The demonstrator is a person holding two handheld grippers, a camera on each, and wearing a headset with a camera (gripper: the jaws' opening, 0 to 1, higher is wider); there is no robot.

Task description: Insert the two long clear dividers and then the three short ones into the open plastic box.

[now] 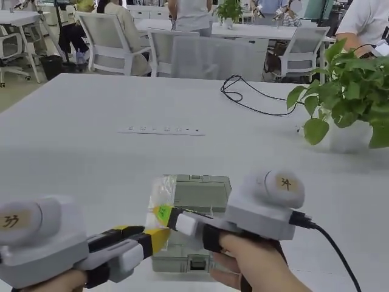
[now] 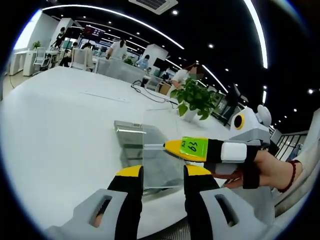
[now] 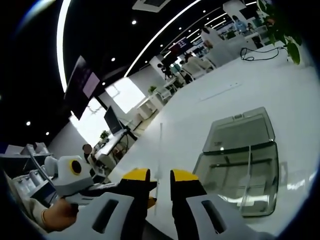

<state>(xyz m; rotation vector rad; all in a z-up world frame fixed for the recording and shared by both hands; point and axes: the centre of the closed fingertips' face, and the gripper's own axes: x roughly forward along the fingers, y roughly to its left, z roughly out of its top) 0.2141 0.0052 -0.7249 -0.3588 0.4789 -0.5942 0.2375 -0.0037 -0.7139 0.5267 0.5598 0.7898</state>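
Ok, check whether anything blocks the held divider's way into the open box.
Nothing visible does. The clear divider, pinched by the right gripper, hangs just beside the open box, with bare table between them and the lid folded back.

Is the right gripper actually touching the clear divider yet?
Touching. In the left gripper view the right gripper has its jaws closed on the edge of the clear divider; the right gripper view shows it edge-on between them.
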